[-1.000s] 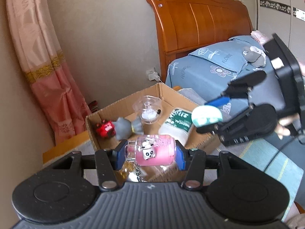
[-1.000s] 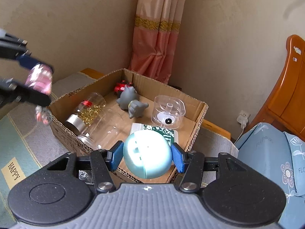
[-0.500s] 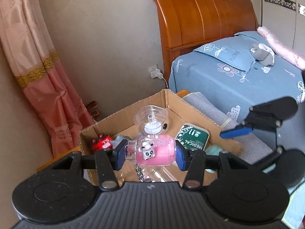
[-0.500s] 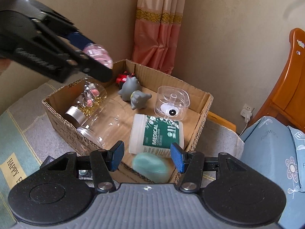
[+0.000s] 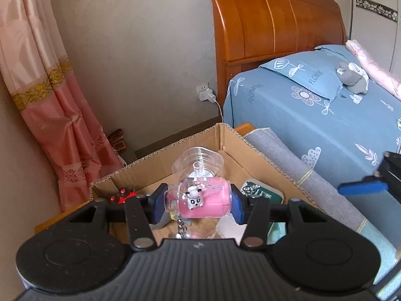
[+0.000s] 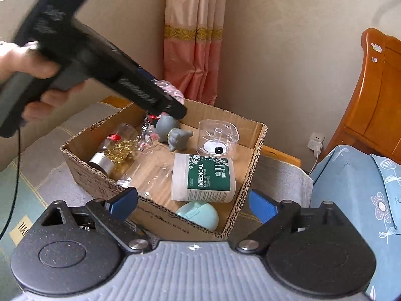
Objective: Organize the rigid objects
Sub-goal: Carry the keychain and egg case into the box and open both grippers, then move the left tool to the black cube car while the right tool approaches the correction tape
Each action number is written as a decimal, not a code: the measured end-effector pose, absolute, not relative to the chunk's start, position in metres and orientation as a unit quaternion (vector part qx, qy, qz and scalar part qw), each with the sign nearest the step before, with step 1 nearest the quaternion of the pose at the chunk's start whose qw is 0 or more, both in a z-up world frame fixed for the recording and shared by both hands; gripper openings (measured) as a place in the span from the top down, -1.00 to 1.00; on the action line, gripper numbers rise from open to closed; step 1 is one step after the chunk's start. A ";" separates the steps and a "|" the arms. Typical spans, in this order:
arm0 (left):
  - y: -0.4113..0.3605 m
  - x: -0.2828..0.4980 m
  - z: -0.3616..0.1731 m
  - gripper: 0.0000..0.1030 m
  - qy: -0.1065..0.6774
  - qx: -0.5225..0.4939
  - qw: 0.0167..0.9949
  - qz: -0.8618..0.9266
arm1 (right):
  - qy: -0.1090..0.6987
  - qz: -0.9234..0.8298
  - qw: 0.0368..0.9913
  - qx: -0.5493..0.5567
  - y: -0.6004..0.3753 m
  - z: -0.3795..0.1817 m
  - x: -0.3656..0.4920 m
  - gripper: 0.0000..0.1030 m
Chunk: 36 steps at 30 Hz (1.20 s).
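My left gripper (image 5: 198, 203) is shut on a pink bottle keychain (image 5: 213, 198) with a small cow figure, its chain hanging down. It hovers over the open cardboard box (image 6: 253, 168), above the far left part, where the right wrist view shows the left gripper (image 6: 173, 102) held by a hand. My right gripper (image 6: 193, 204) stands at the box's near edge with its jaws opening and nothing between the pads. Below it a teal egg-shaped case (image 6: 198, 214) lies in the box's near corner.
The box also holds a medical cotton swab tub (image 6: 203, 178), a clear container (image 6: 216, 139), grey elephant toys (image 6: 175, 135), a gold-flake bottle (image 6: 112, 148), a clear jar (image 6: 147, 170) and a red toy car (image 5: 122, 194). A blue-sheeted bed (image 5: 313, 115) stands right, a pink curtain (image 5: 50, 105) behind.
The right gripper let go of the teal case, which dropped into the box's near corner, and its jaws spread wide. The left gripper carried the pink bottle over the box.
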<state>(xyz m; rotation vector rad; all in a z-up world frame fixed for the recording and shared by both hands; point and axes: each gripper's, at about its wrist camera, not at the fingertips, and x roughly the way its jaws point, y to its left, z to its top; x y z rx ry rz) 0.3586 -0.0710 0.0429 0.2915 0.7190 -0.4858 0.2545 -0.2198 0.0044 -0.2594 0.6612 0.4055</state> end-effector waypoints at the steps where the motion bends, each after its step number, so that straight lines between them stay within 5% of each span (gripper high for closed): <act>1: -0.072 0.360 0.040 0.03 0.349 0.145 0.896 -0.231 | 0.321 0.198 0.918 -0.127 -0.219 0.005 0.252 -0.90; 4: -0.072 0.360 0.033 -0.11 0.353 0.152 0.896 -0.224 | 0.319 0.197 0.918 -0.131 -0.218 0.006 0.247 -0.93; 7: -0.067 0.356 0.032 -0.80 0.348 0.150 0.901 -0.211 | 0.318 0.199 0.918 -0.132 -0.216 0.007 0.243 -0.96; 8: -0.065 0.353 0.034 -0.86 0.342 0.150 0.904 -0.206 | 0.318 0.201 0.917 -0.132 -0.215 0.007 0.242 -0.96; 36: -0.043 0.260 0.019 -0.98 0.368 0.131 0.901 -0.189 | 0.372 0.159 0.911 -0.077 -0.200 -0.042 0.184 -1.00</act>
